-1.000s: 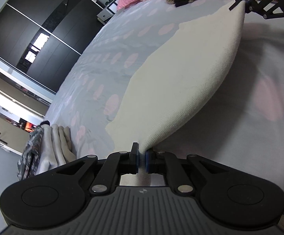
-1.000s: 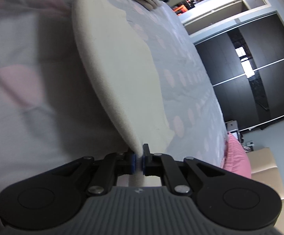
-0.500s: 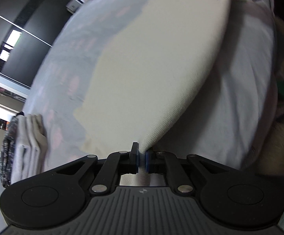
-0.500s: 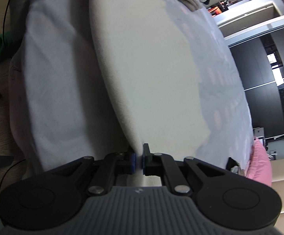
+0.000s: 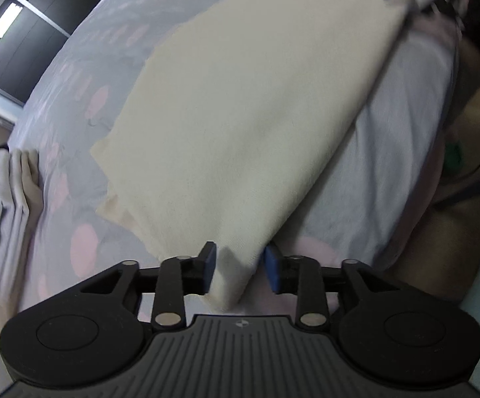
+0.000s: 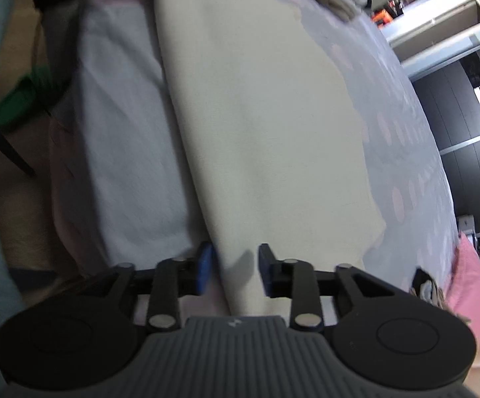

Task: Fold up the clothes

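- The cream garment (image 5: 246, 106) lies spread flat over the near edge of the bed (image 5: 74, 76), its near hem along the drop of the sheet.
- The left gripper (image 5: 240, 270) is opening; one corner of the cloth sits between its fingers (image 5: 208, 265), no longer pinched.
- The right gripper (image 6: 233, 270) is opening too, with the other corner loose between its blue pads.
- To finish this release well, I'd say draw both straight back off the hem, so neither corner drags or flips.
- A folded stack (image 5: 11, 212) waits at the far left; keep clear of it.
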The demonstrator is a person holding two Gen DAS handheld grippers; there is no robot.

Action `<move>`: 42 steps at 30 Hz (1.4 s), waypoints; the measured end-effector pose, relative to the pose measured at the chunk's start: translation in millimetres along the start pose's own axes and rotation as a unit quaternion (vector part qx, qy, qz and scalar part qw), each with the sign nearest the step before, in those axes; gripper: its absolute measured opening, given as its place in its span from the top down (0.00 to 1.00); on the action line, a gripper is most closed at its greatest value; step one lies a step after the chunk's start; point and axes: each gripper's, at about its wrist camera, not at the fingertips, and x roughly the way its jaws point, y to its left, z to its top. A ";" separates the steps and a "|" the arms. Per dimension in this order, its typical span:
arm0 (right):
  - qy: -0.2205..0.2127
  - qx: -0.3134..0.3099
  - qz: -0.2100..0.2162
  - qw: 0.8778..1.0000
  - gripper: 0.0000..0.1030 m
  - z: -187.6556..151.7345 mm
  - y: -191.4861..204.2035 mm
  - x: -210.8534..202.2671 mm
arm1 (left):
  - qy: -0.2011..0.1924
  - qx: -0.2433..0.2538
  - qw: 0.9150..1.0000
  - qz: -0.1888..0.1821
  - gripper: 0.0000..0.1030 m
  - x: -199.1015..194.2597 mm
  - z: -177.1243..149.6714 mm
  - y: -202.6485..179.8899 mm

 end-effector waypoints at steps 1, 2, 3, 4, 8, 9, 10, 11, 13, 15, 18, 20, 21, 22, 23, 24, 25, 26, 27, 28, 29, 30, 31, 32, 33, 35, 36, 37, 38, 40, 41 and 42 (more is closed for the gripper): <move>-0.012 -0.002 0.009 1.000 0.53 0.8 -0.6 -4.1 | -0.004 -0.011 1.000 -0.008 0.63 -3.9 0.7 3.4; -0.023 -0.002 0.016 1.000 0.53 1.8 -2.0 -7.3 | -0.009 -0.022 1.000 -0.016 0.63 -7.7 1.4 6.7; -0.029 0.005 0.021 0.999 0.50 3.1 -4.8 -9.0 | -0.016 -0.033 0.999 -0.026 0.63 -12.1 3.1 9.5; -0.036 0.011 0.026 0.999 0.47 4.5 -7.6 -10.6 | -0.025 -0.045 0.998 -0.036 0.63 -15.8 5.3 14.0; -0.047 0.087 0.028 0.995 0.43 8.9 -24.0 -21.5 | -0.046 -0.111 0.991 -0.065 0.63 -24.9 16.6 39.8; -0.047 0.114 0.029 0.992 0.42 9.8 -31.5 -22.9 | -0.052 -0.132 0.987 -0.071 0.62 -26.5 19.9 48.1; -0.044 0.150 0.031 0.987 0.42 10.6 -44.6 -21.6 | -0.055 -0.151 0.984 -0.073 0.61 -26.7 22.9 56.6; -0.040 0.186 0.034 0.981 0.42 11.3 -57.7 -20.3 | -0.056 -0.167 0.982 -0.071 0.60 -26.1 26.0 65.8; -0.034 0.258 0.042 0.965 0.38 11.5 -83.7 -17.1 | -0.051 -0.190 0.979 -0.059 0.60 -21.4 32.9 84.2; -0.027 0.327 0.058 0.943 0.33 5.0 -107.7 -10.5 | -0.040 -0.214 0.975 -0.041 0.60 -14.9 38.7 101.9; -0.006 0.402 0.068 0.913 0.30 -6.7 -134.6 4.6 | -0.026 -0.277 0.960 -0.032 0.60 0.2 41.4 130.5; 0.016 0.439 0.069 0.896 0.30 -14.0 -146.1 18.2 | -0.025 -0.318 0.947 -0.034 0.60 10.4 38.7 142.0; 0.027 0.457 0.070 0.886 0.30 -18.0 -151.9 24.5 | -0.024 -0.337 0.940 -0.036 0.60 15.4 37.3 147.5; 0.037 0.475 0.071 0.876 0.30 -22.1 -157.7 30.8 | -0.023 -0.350 0.936 -0.036 0.60 19.7 35.5 150.3; 0.046 0.495 0.072 0.865 0.30 -26.6 -163.1 36.7 | -0.022 -0.362 0.931 -0.036 0.60 23.8 33.6 152.8; 0.049 0.517 0.074 0.851 0.30 -31.8 -167.7 42.2 | -0.019 -0.369 0.928 -0.039 0.60 28.1 32.8 153.9; 0.054 0.538 0.075 0.838 0.30 -36.9 -171.9 47.2 | -0.017 -0.374 0.926 -0.043 0.60 32.3 32.1 154.8; 0.059 0.556 0.075 0.826 0.30 -42.0 -175.3 51.3 | -0.014 -0.380 0.924 -0.047 0.60 36.5 31.5 155.7; 0.064 0.570 0.074 0.815 0.30 -46.5 -178.1 55.3 | -0.011 -0.381 0.923 -0.048 0.60 40.3 31.7 155.8; 0.070 0.580 0.074 0.808 0.30 -49.8 -180.0 59.0 | -0.009 -0.382 0.923 -0.049 0.60 43.8 32.5 155.9; 0.075 0.588 0.073 0.802 0.30 -52.6 -181.6 62.6 | -0.007 -0.383 0.922 -0.049 0.60 47.2 33.3 156.1; 0.080 0.595 0.073 0.796 0.30 -55.7 -182.9 66.1 | -0.004 -0.385 0.922 -0.049 0.60 49.7 34.3 156.3; 0.088 0.604 0.072 0.789 0.30 -60.6 -184.8 70.3 | -0.002 -0.388 0.920 -0.050 0.60 51.7 35.4 156.9; 0.097 0.613 0.070 0.781 0.30 -65.6 -186.6 74.5 | -0.001 -0.389 0.920 -0.051 0.60 53.5 36.8 157.6; 0.103 0.623 0.071 0.772 0.30 -70.3 -187.7 78.3 | 0.001 -0.391 0.919 -0.053 0.61 55.3 38.3 158.4; 0.106 0.644 0.081 0.753 0.30 -79.0 -187.4 85.1 | -0.001 -0.392 0.918 -0.057 0.60 56.8 40.4 159.2; 0.108 0.654 0.086 0.743 0.30 -83.4 -187.2 88.4 | -0.001 -0.392 0.918 -0.057 0.60 57.8 41.4 159.0; 0.110 0.665 0.091 0.733 0.29 -87.8 -187.0 91.8 | -0.001 -0.391 0.919 -0.057 0.60 59.6 42.3 158.6; 0.112 0.675 0.095 0.723 0.29 -92.1 -186.8 95.1 | 0.000 -0.389 0.919 -0.057 0.61 60.9 43.1 158.0; 0.112 0.682 0.099 0.716 0.30 -94.6 -186.8 97.5 | 0.005 -0.388 0.920 -0.058 0.61 63.3 43.7 157.6; 0.111 0.681 0.100 0.717 0.32 -93.7 -186.5 97.5 | 0.008 -0.388 0.920 -0.058 0.61 64.5 44.0 157.4; 0.108 0.677 0.101 0.721 0.38 -91.5 -185.6 96.9 | 0.011 -0.388 0.920 -0.058 0.61 65.7 44.3 157.3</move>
